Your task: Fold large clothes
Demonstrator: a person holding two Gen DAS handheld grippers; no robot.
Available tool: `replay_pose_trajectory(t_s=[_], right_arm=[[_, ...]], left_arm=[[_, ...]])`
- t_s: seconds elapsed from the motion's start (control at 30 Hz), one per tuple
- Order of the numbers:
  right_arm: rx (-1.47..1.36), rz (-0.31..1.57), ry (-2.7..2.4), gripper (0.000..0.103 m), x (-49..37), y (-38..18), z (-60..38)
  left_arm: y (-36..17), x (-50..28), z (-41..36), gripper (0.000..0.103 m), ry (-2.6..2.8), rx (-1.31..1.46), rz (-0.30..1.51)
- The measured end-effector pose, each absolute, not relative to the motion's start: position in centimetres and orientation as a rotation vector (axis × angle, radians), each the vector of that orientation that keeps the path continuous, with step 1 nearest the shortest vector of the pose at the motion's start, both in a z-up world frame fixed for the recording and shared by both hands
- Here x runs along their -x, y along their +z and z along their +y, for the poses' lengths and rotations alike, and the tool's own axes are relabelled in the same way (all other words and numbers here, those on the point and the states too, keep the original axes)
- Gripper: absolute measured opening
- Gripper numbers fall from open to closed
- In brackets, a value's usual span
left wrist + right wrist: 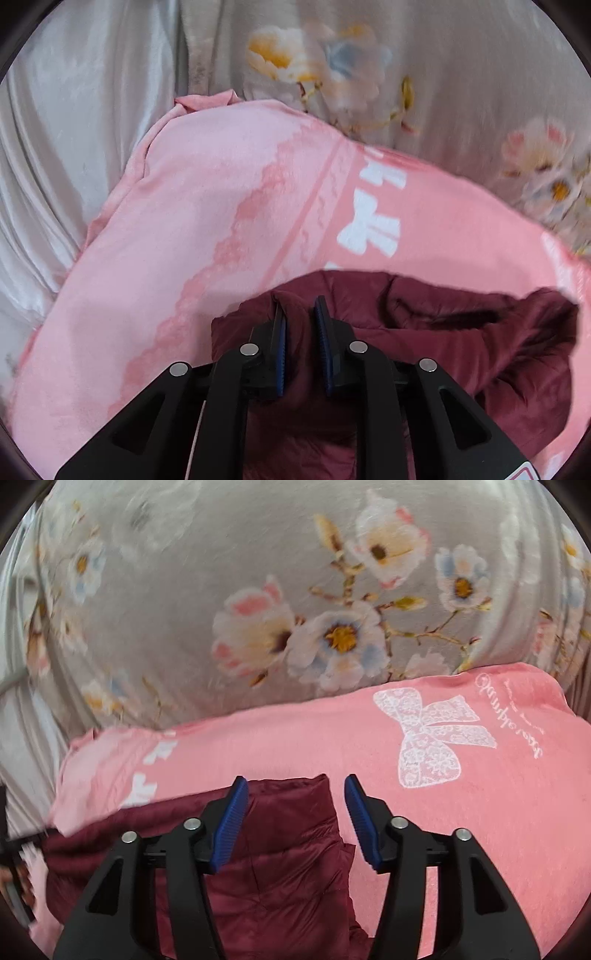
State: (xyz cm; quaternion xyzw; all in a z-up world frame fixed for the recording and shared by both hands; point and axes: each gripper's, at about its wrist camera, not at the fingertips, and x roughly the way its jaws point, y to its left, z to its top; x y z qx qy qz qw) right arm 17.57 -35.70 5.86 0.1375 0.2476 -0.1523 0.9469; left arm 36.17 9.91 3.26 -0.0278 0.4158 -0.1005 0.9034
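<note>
A dark maroon quilted jacket [443, 350] lies bunched on a pink blanket [221, 203] printed with white bows. My left gripper [299, 302] sits low over the jacket's left part. Its blue pads [323, 332] stand a narrow gap apart with a ridge of maroon fabric between them, not visibly pinched. In the right wrist view the jacket [288, 849] shows a folded corner pointing away. My right gripper [295, 779] is open wide just above that corner, and its blue pads [231, 819] touch nothing.
The pink blanket [480, 812] with a lace bow print spreads right of the jacket. Behind it rises grey floral bedding [221, 590], also grey floral bedding [369, 74]. A pale satin cloth [74, 110] hangs at the left.
</note>
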Motion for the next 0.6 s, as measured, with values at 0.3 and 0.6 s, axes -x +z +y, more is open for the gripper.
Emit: replay_pose_trajectory(t_s=[0.3,0.6], right_arm=[[-0.22,0.696,-0.281,0.058,-20.8,-0.4,-33.8],[-0.348,0.808,-0.334,0.058,-26.2,-2.7,-35.2]], left_arm=[[7.2,-35.3,11.9,0.076,0.004,-0.08,0.653],[-0.6,-37.8,6.0,0.072,-0.117,-0.168,0.897]])
